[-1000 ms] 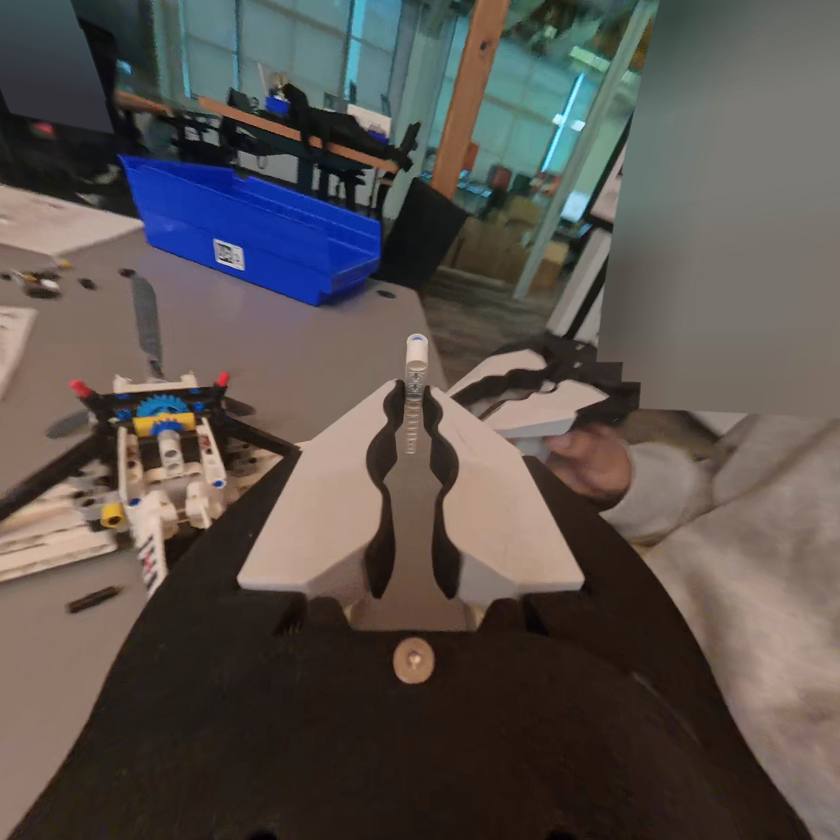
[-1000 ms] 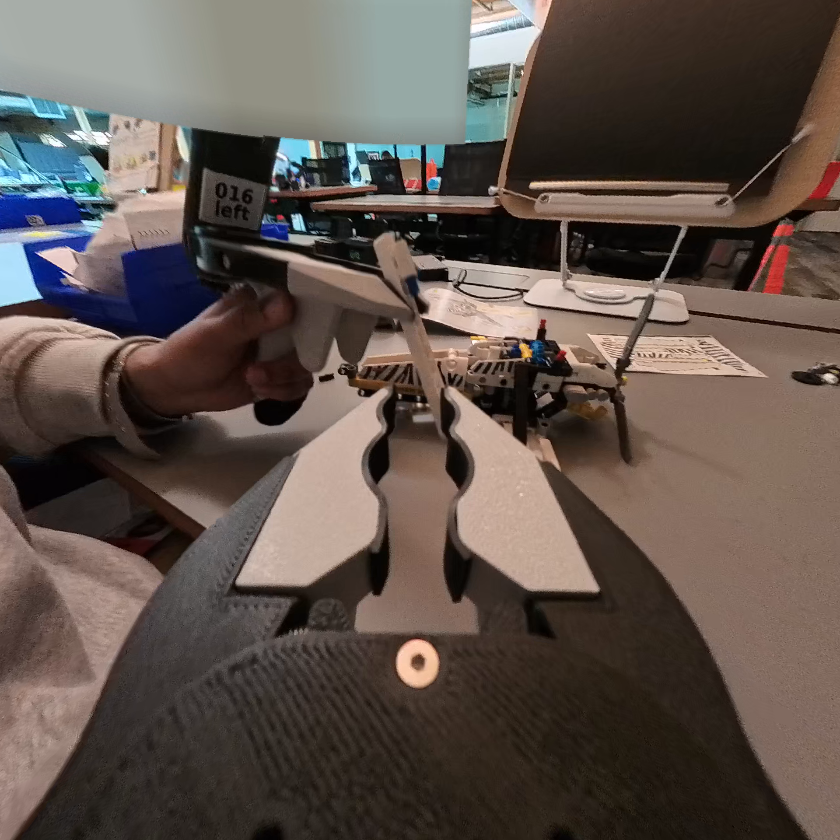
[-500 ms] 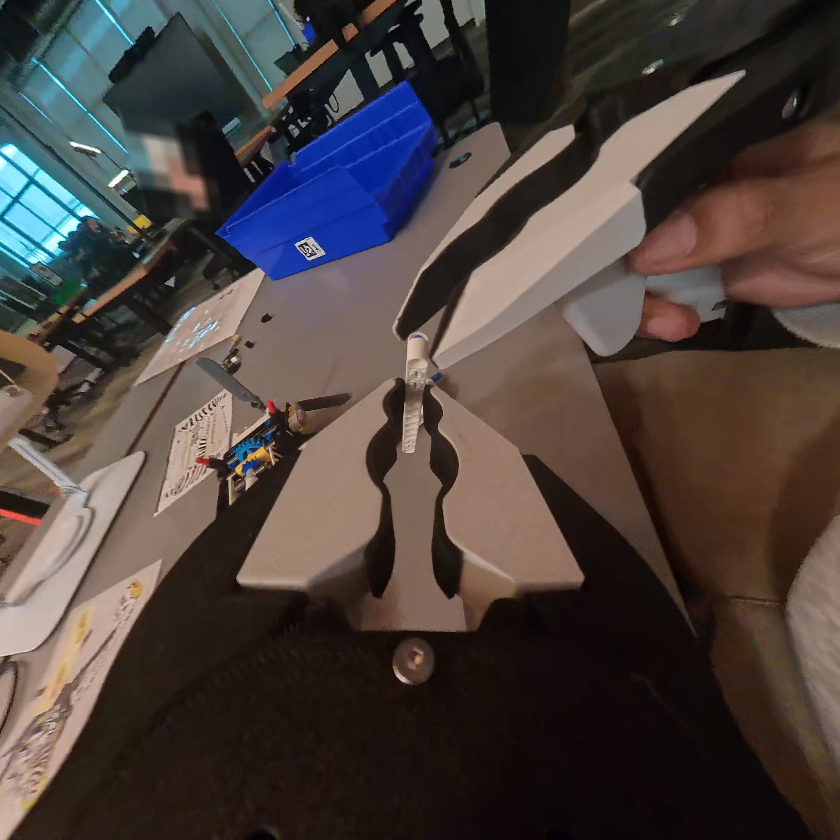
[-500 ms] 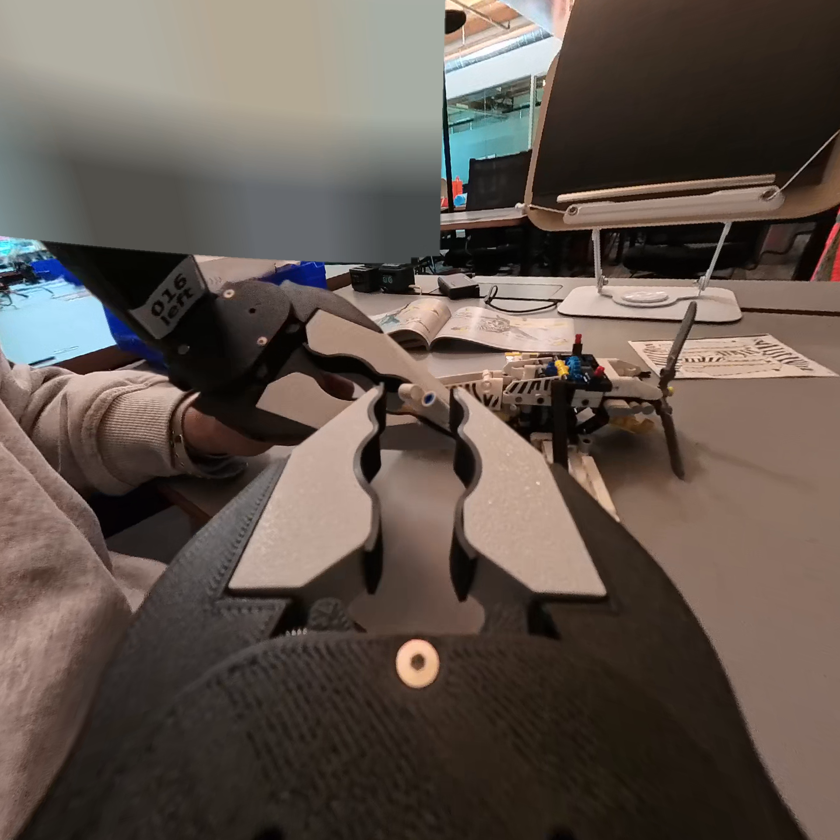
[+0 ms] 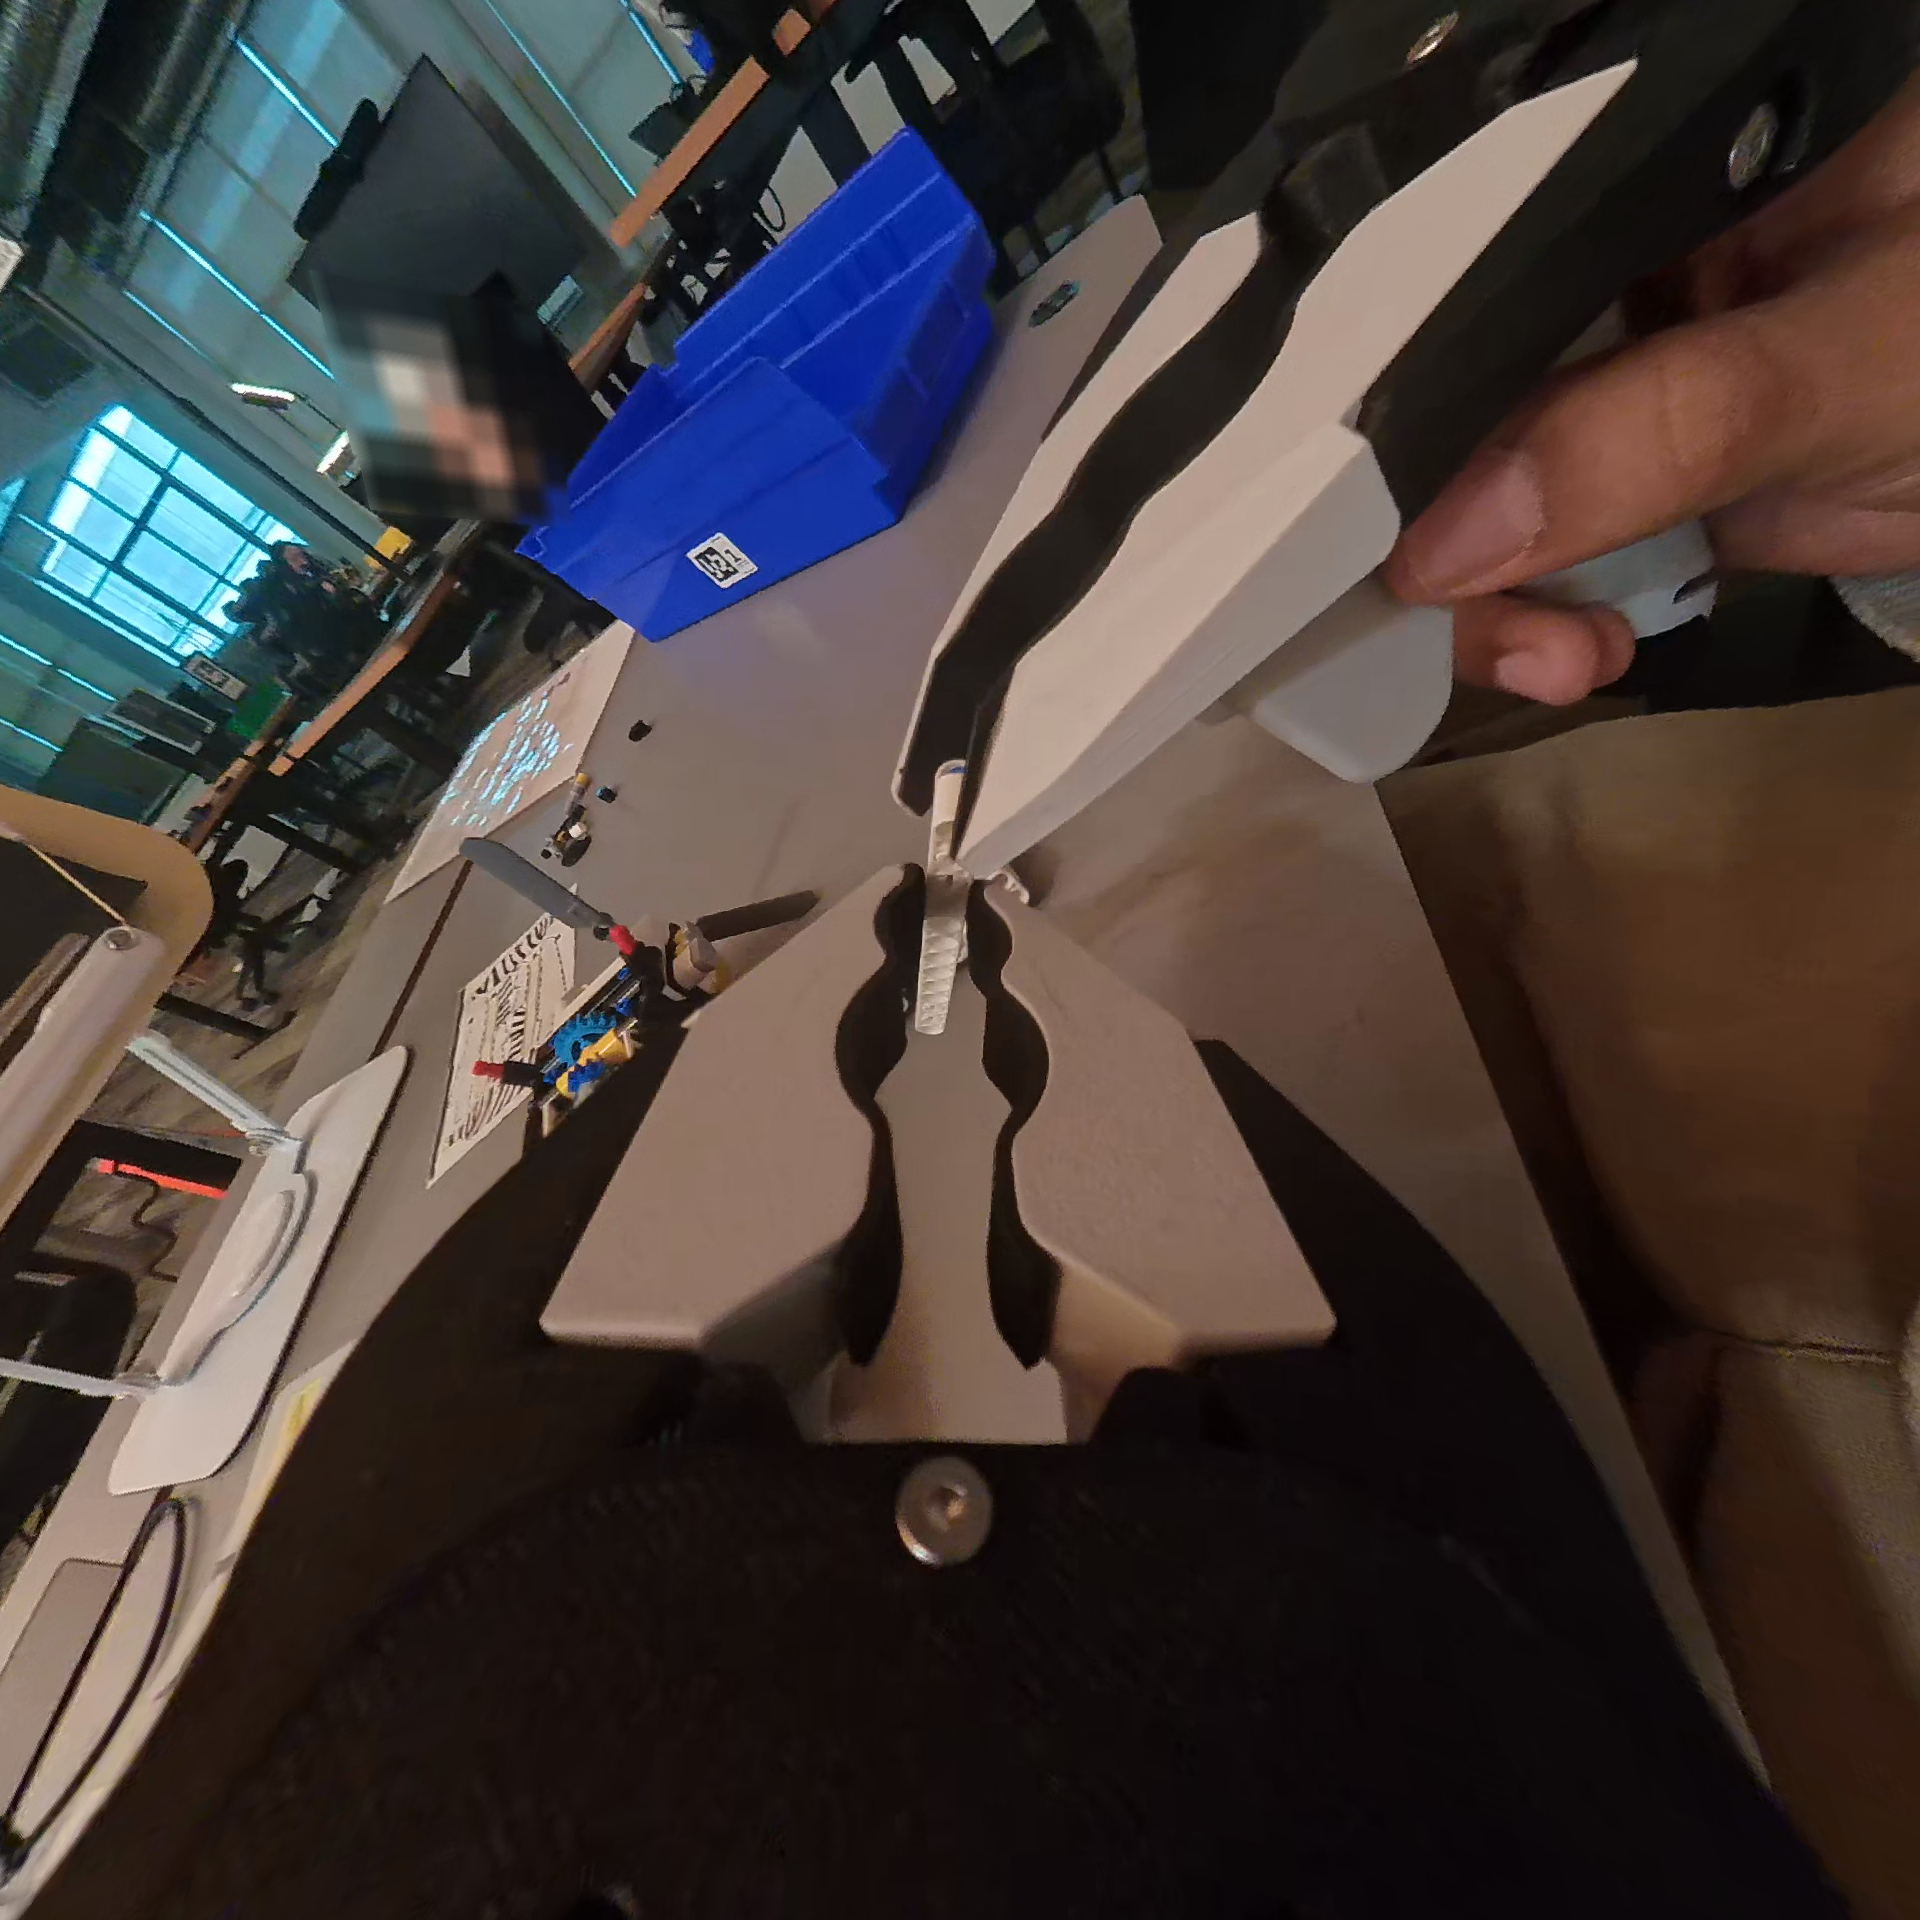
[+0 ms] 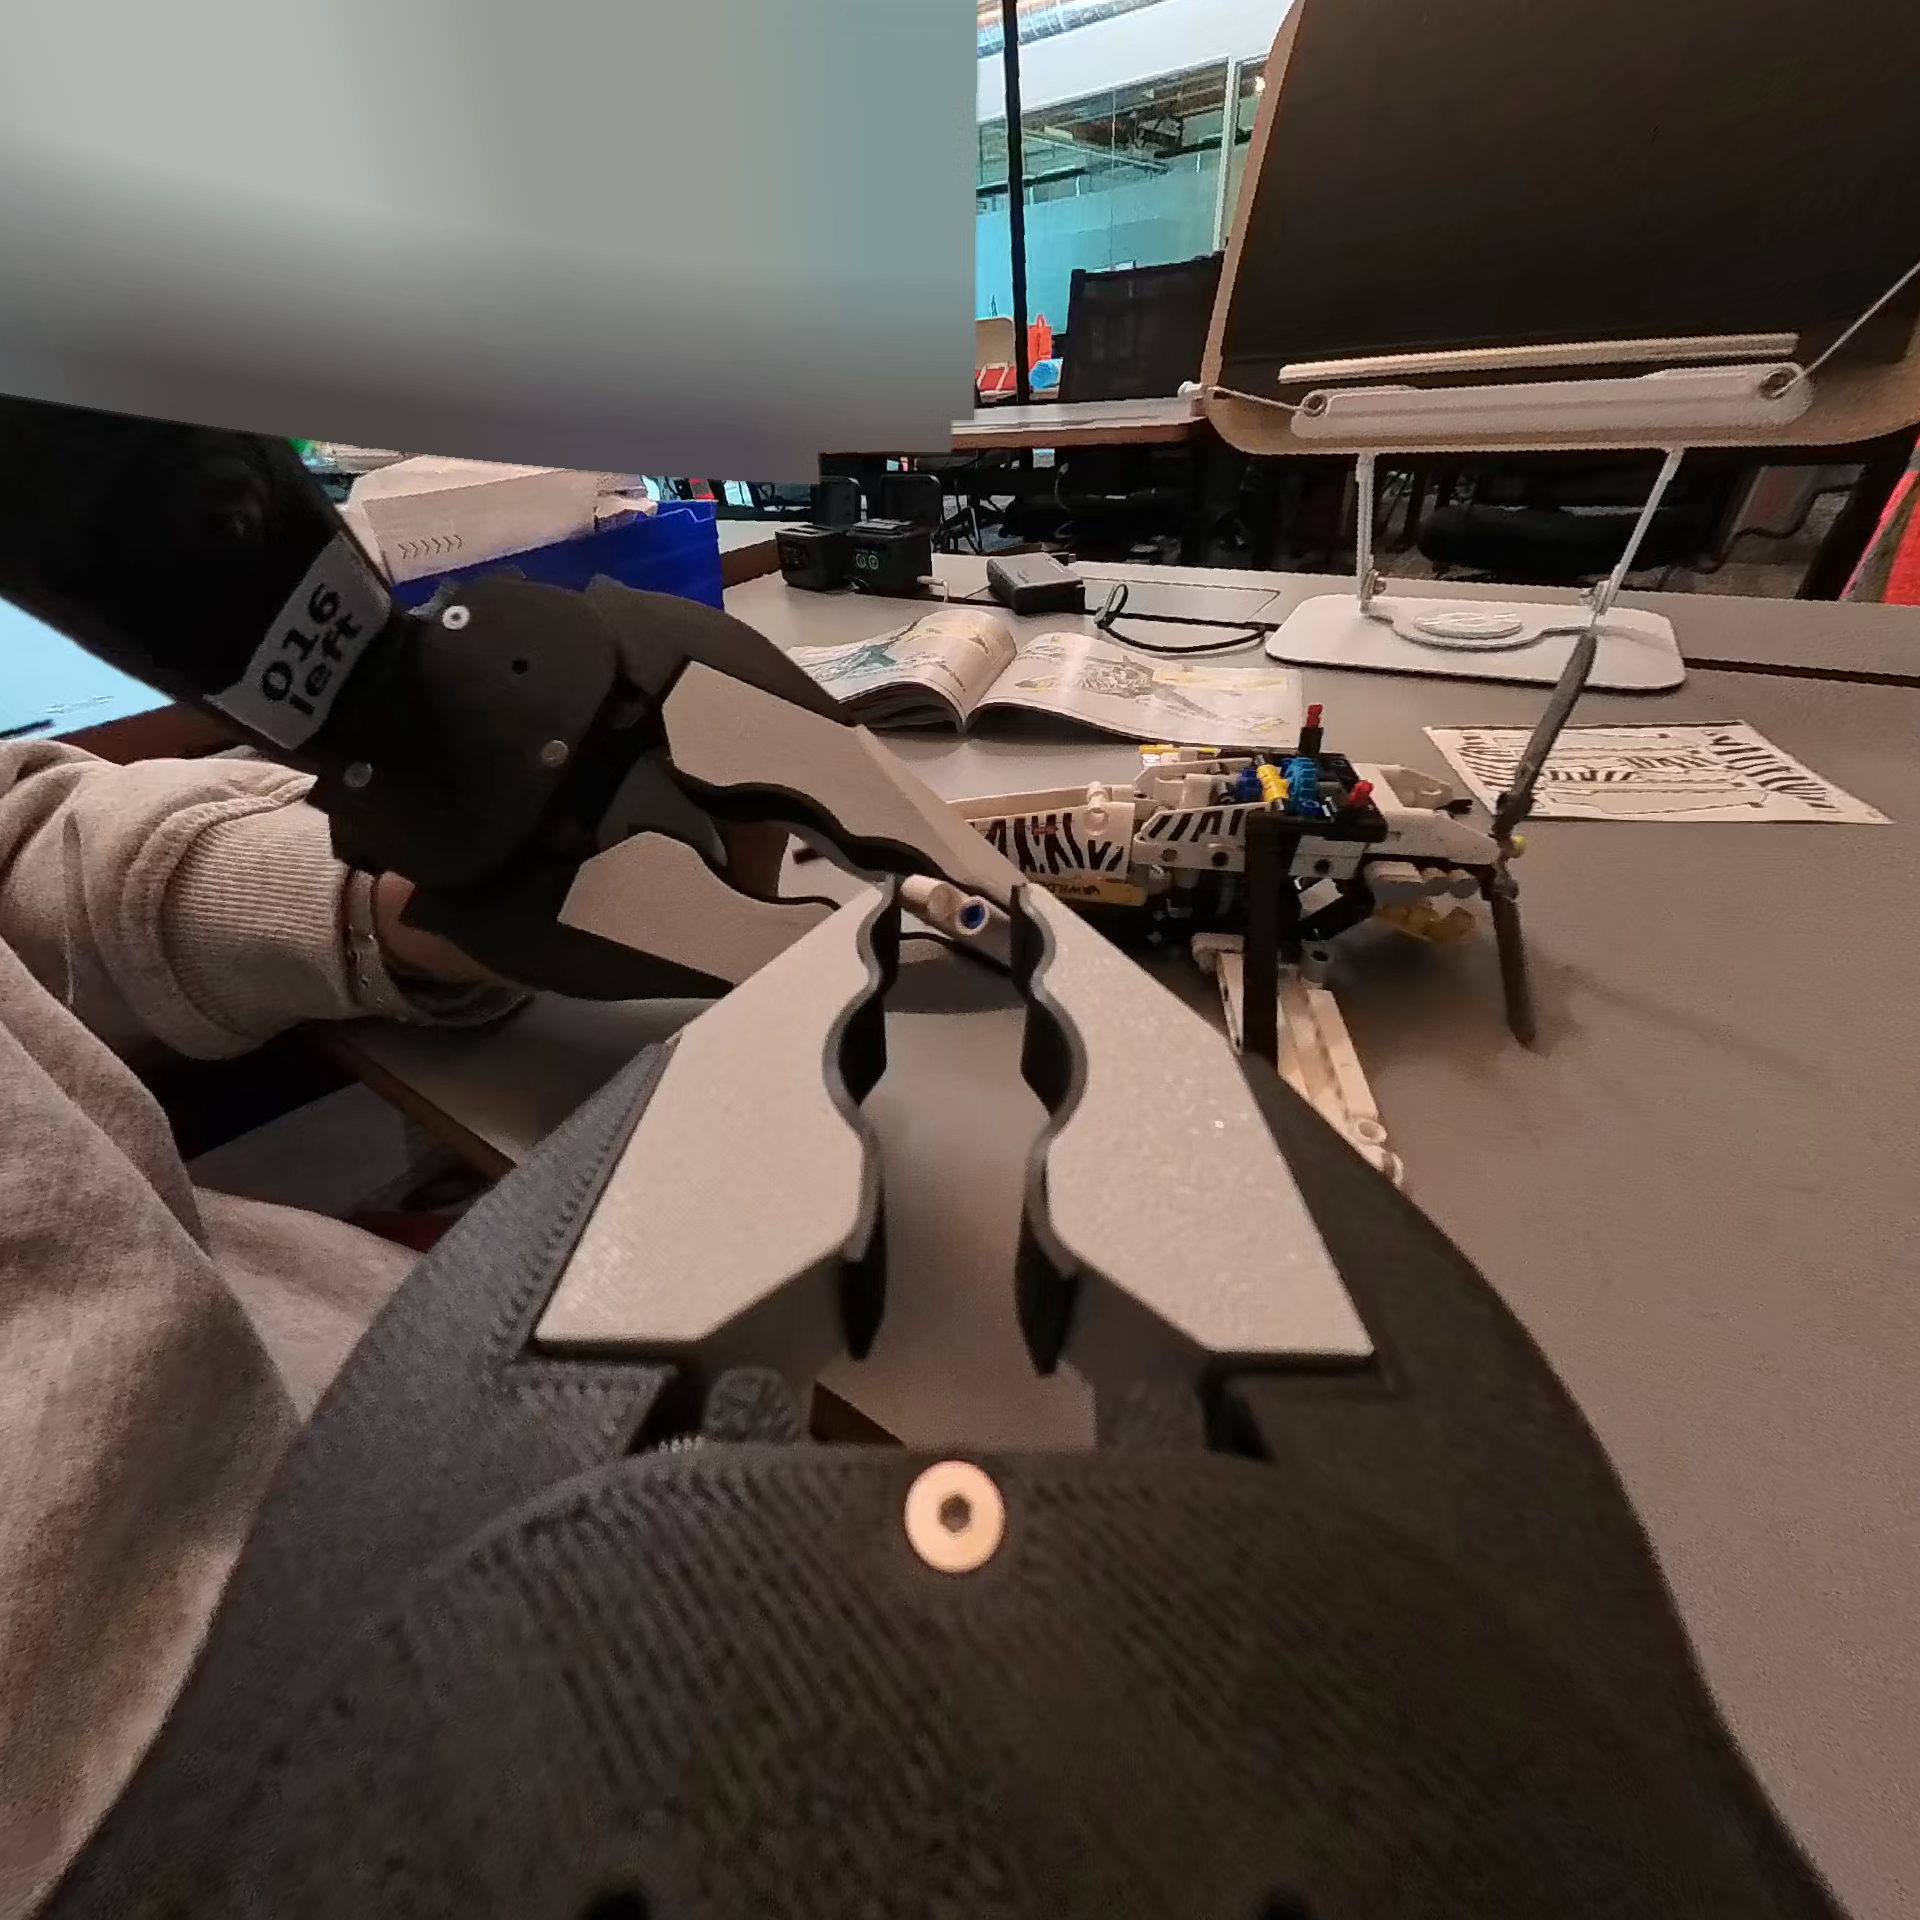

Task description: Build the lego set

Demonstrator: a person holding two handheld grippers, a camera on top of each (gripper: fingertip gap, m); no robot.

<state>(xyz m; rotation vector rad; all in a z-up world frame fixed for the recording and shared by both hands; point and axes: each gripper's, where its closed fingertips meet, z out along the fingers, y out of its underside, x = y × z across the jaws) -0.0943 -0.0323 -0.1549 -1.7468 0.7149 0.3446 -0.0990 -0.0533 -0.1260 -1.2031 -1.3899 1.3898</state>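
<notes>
My left gripper (image 5: 940,899) is shut on a thin white lego piece (image 5: 935,977) with a blue pin at its tip, held in the air over the table's near edge. My right gripper (image 6: 958,899) is open, and the blue-tipped end of the piece (image 6: 954,909) lies between its fingertips. In the left wrist view the right gripper (image 5: 940,805) comes in from the upper right, held by a hand. The zebra-striped lego model (image 6: 1195,831) with a grey propeller blade (image 6: 1538,769) stands on the grey table (image 6: 1662,1143) beyond both grippers.
A blue bin (image 5: 790,416) sits at the table's far end. An open instruction booklet (image 6: 1039,675), a striped sticker sheet (image 6: 1642,774) and a screen on a white stand (image 6: 1475,644) lie behind the model. Small loose parts (image 5: 571,831) are on the table. A grey sleeve (image 6: 156,883) is at left. My two grippers' fingertips are within a few centimetres of each other.
The left gripper has swung round with the white piece, tipping its blue end toward the right gripper. The right gripper has closed in around that end and its jaws have narrowed.
</notes>
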